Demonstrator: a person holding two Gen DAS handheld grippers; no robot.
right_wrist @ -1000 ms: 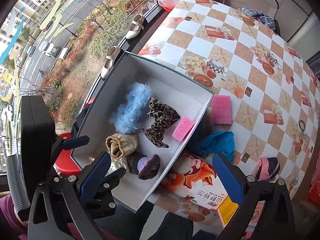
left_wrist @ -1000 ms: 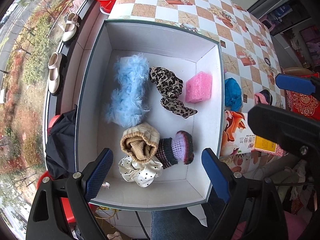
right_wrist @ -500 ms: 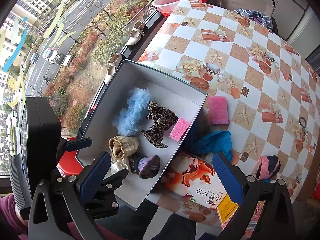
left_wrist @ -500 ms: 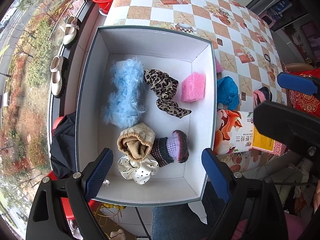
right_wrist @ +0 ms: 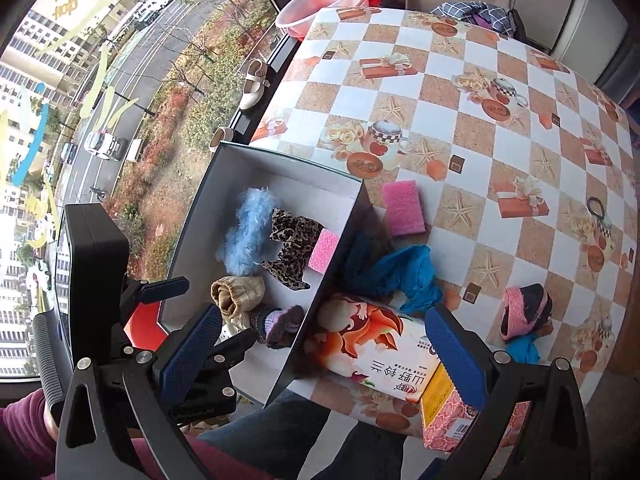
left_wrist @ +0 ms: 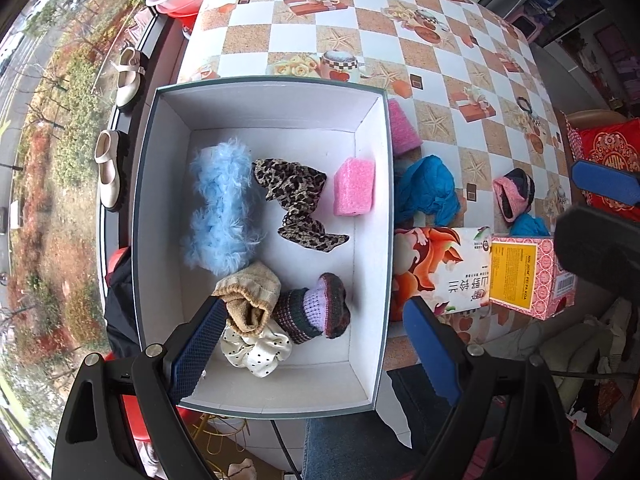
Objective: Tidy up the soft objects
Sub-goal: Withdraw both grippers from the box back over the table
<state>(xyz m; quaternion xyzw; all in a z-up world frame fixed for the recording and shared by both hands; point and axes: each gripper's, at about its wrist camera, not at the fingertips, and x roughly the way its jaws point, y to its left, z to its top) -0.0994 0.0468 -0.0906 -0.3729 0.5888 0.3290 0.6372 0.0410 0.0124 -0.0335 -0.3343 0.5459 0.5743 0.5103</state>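
A white box (left_wrist: 260, 398) (right_wrist: 224, 184) holds a fluffy blue piece (left_wrist: 220, 208), a leopard scrunchie (left_wrist: 298, 200), a pink sponge (left_wrist: 355, 186), a tan sock roll (left_wrist: 250, 296), a purple knit sock (left_wrist: 316, 312) and a white dotted scrunchie (left_wrist: 256, 346). On the table lie a second pink sponge (right_wrist: 403, 208), a blue cloth (right_wrist: 404, 276) and a pink slipper sock (right_wrist: 522, 310). My left gripper (left_wrist: 314, 354) is open and empty above the box's near end. My right gripper (right_wrist: 320, 354) is open and empty above the box's right wall.
A printed carton (right_wrist: 372, 354) and a pink-yellow box (left_wrist: 524, 272) lie at the table's near edge right of the white box. A pink basin (right_wrist: 324, 2) sits at the far table corner. Shoes (left_wrist: 110, 172) stand on the window ledge to the left.
Both grippers have pulled back and up from the box, so more table shows. Both stay open. The things in the box have not moved.
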